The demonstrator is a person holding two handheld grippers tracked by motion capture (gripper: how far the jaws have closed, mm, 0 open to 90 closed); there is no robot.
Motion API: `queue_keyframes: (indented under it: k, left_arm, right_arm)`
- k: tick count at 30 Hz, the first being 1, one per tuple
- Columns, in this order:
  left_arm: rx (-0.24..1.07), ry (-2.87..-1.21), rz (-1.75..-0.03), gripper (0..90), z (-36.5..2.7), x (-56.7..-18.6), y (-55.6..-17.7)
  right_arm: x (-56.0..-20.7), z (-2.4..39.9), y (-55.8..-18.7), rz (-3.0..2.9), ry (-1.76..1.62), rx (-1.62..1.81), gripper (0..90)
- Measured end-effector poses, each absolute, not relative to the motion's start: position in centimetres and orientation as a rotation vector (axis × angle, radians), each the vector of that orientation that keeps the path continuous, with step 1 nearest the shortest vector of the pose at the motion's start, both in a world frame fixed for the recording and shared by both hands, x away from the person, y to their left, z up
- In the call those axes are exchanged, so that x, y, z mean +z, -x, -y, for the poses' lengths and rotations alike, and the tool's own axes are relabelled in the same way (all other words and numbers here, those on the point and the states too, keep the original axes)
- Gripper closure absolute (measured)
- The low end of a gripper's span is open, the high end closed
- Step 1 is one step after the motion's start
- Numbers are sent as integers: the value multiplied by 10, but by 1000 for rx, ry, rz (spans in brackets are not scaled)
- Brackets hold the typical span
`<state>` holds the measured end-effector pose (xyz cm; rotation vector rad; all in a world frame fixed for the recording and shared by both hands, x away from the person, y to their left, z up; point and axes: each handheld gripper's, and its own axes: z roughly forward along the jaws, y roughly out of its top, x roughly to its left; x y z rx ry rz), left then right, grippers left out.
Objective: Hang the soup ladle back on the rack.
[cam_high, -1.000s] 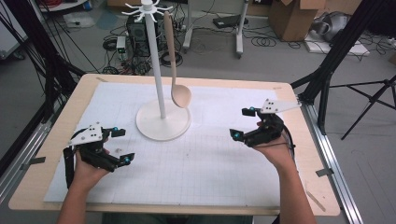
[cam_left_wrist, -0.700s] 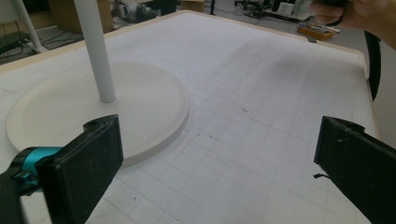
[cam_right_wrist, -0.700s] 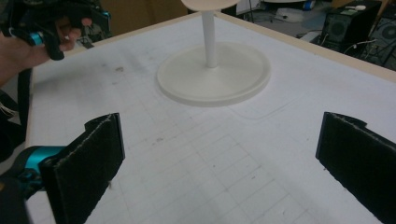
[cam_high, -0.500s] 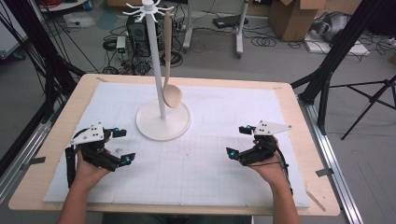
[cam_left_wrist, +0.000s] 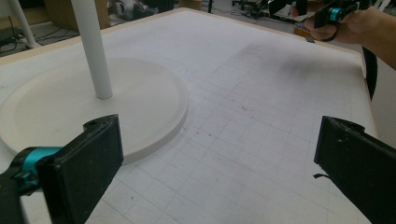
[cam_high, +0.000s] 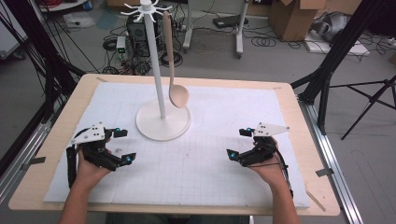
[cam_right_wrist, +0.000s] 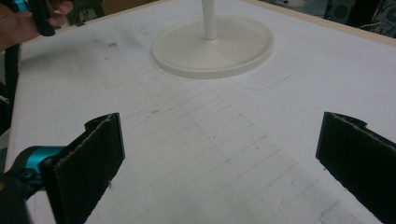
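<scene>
A: How are the two hands posed?

B: Both forearms are brought in over the near edge of the table point(cam_high: 299, 100). The left gripper point(cam_high: 122, 145) is held low over the gridded white mat point(cam_high: 224, 116) near its left edge, the jaws aimed inward toward the stand. The right gripper point(cam_high: 239, 143) is held the same way near the mat's right edge, aimed inward from the other side. A grey three-cornered plate is carried on top of each.

A: And the jaws?

B: On both grippers they are spread wide, and nothing is held between them. In each gripper view a broad stretch of bare mat is seen between the two black pads.

A: Where is the spoon?

B: The wooden spoon point(cam_high: 172, 65) is hung from the top of the white stand point(cam_high: 162, 122), bowl downward, with the bowl just above the round base. The stand is placed toward the far edge of the mat, slightly left of its middle, well apart from both grippers.

A: What can be said of materials and shapes?

B: The spoon is pale wood, with a long slim handle and an oval bowl. The stand is smooth and white: a flat disc base with a raised rim, a thin straight pole, short hooked arms at the crown. The mat is matte, printed with a fine grid and lightly smudged. The table is light wood with rounded corners. The jaw pads are flat, rectangular and rough-faced, with teal fittings behind them.
</scene>
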<state>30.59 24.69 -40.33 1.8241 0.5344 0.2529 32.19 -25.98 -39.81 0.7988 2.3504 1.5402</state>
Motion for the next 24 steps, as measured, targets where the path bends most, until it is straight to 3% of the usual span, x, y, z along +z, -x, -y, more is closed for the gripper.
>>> queue_keyframes:
  k: [24]
  left_arm:
    - [247, -1831, -531, 16, -244, -405, -306]
  right_arm:
    - [-400, 262, -324, -2361, -825, 1528, 1]
